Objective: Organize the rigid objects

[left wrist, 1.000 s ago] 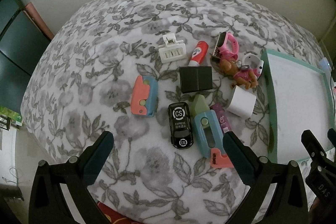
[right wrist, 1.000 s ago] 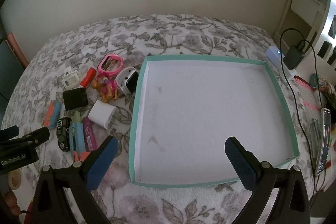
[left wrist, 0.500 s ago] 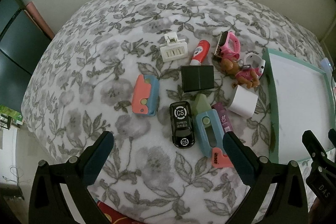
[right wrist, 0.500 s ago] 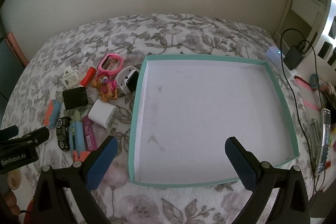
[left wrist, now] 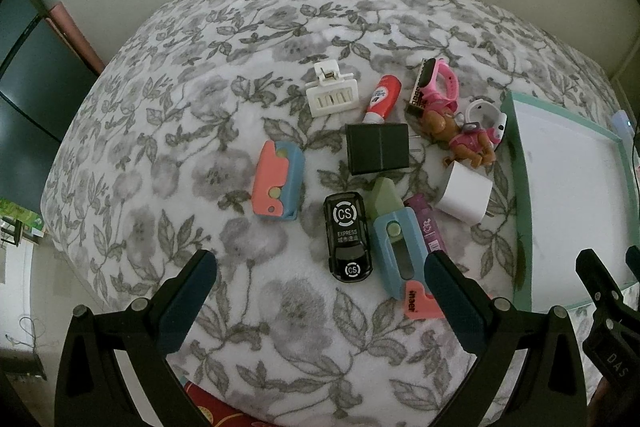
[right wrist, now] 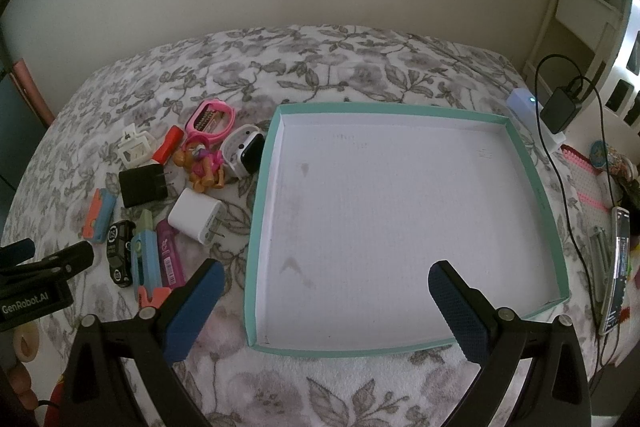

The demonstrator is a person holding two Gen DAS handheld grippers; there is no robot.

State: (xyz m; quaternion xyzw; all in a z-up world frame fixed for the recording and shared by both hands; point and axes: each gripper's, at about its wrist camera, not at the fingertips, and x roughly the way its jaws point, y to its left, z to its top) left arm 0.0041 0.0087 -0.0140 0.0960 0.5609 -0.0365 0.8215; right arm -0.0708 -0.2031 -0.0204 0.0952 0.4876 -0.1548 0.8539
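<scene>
two sets of tongs hang spread wide and grip nothing: the left tongs (left wrist: 320, 275) at lower centre of their frame above the black toy car (left wrist: 347, 242), the right tongs (right wrist: 326, 285) over the near edge of the teal tray (right wrist: 256, 239). small objects cluster on the floral bed (left wrist: 168, 131) left of the tray: black charger (left wrist: 378, 148), white charger (left wrist: 463, 197), pink watch (left wrist: 438, 87).

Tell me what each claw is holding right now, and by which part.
Nothing is held. The left claw is open above the bedspread near the toy car; the right claw is open over the bare tray.
</scene>
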